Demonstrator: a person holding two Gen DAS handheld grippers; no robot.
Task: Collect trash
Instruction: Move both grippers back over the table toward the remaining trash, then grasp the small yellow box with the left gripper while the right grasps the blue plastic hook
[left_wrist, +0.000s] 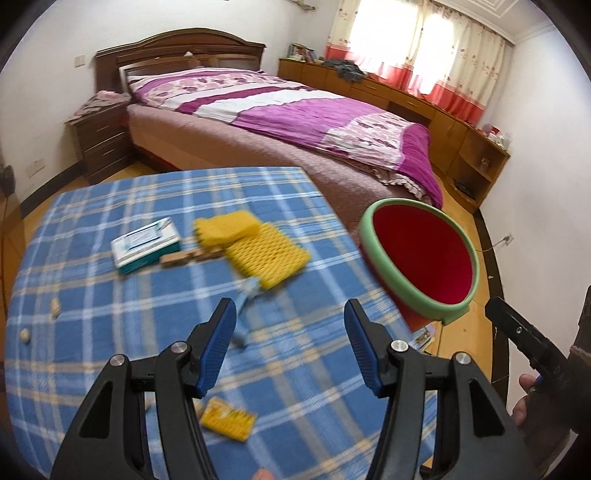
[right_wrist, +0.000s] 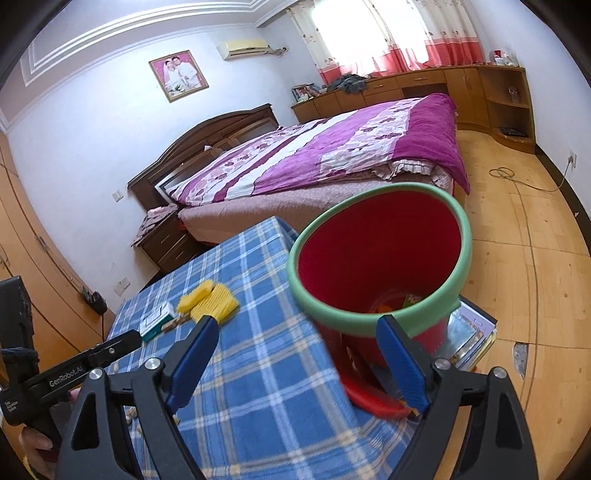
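Observation:
A red bin with a green rim (left_wrist: 421, 258) hangs tilted past the table's right edge; it also shows in the right wrist view (right_wrist: 380, 258), close in front of my right gripper (right_wrist: 295, 358). The right gripper's jaws stand wide apart; the right finger lies against the bin's near rim. My left gripper (left_wrist: 290, 343) is open and empty above the blue checked tablecloth (left_wrist: 110, 295). On the cloth lie yellow foam netting (left_wrist: 258, 254), a white and teal box (left_wrist: 146, 245), a wooden piece (left_wrist: 188, 256), a light blue scrap (left_wrist: 245, 295) and a yellow wrapper (left_wrist: 229, 419).
Small crumbs (left_wrist: 54, 308) lie at the cloth's left side. A bed with a purple quilt (left_wrist: 295, 107) stands behind the table. Books (right_wrist: 469, 336) lie on the wooden floor under the bin. A cable (right_wrist: 517, 177) runs across the floor to a wall socket.

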